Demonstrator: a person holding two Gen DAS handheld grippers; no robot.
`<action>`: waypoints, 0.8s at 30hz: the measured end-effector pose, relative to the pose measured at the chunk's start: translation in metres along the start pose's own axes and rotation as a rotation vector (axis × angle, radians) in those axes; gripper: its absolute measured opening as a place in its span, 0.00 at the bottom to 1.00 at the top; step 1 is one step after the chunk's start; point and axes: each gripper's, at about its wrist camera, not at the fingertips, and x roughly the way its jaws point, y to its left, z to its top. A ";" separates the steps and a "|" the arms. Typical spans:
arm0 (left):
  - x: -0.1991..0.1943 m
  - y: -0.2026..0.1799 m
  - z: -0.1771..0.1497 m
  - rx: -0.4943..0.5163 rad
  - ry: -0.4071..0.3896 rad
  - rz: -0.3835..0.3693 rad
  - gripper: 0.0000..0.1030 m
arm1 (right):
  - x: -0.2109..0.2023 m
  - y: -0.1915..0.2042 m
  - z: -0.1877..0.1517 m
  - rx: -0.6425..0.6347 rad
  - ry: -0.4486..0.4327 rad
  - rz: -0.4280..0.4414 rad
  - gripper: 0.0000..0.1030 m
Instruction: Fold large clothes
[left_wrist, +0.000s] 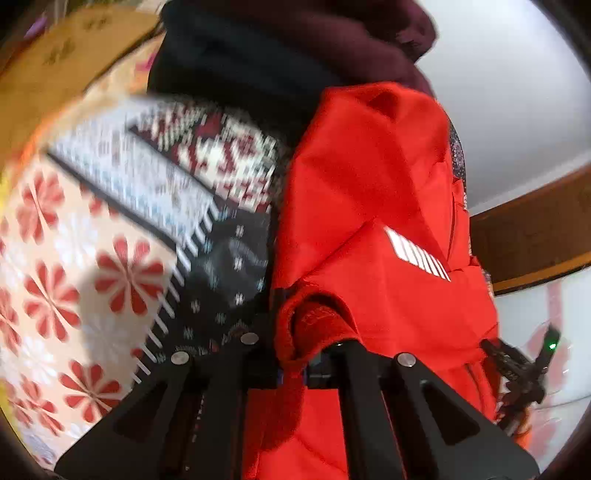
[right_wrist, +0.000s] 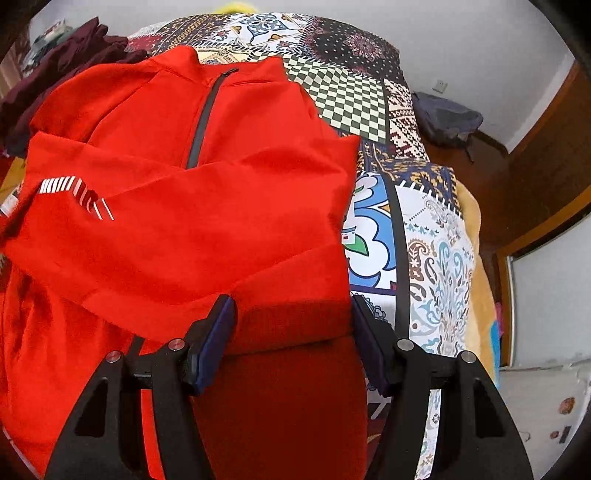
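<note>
Pinching a ribbed cuff, the left tool (left_wrist: 295, 373) has its jaws clamped tight on the red jacket (right_wrist: 192, 206), with the knitted band bunched right between the pads. That cuff is thick and springy, a good bite; the smooth body cloth beside it looks slicker and would, I reckon, slide out of a shallow pinch.

Over on the right wrist view, the right tool (right_wrist: 291, 339) hovers with its jaws standing apart, straddling the ribbed hem band (right_wrist: 291, 325) at the jacket's near edge. The pads sit either side of the band and press on nothing, so that tool is empty.

The jacket lies spread over the bed (right_wrist: 436, 236), on its patchwork cover, collar toward the far end and zip (right_wrist: 201, 122) running down the chest. One sleeve is already crossed over the front, its white striped mark (right_wrist: 74, 195) showing. A heap of dark maroon clothes (right_wrist: 70, 62) sits at the bed's far left corner, just beside the jacket's shoulder.

How will it handle? Soft and limp, light for its size, no stiffness to carry a fold on its own. It will sag wherever it is not held. Best holds, in my judgement: the ribbed cuffs and the hem band, taken deep, because those edges are thick, grippy and keep the fold line straight.
</note>
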 end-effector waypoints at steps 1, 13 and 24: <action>0.001 0.005 -0.002 -0.022 0.003 -0.014 0.05 | 0.000 0.000 -0.001 0.002 0.000 0.001 0.58; -0.054 -0.029 -0.038 0.331 -0.173 0.278 0.36 | -0.036 0.030 0.007 -0.077 -0.080 -0.044 0.58; -0.016 -0.099 -0.054 0.576 -0.169 0.273 0.54 | -0.036 0.078 0.019 -0.164 -0.100 0.016 0.58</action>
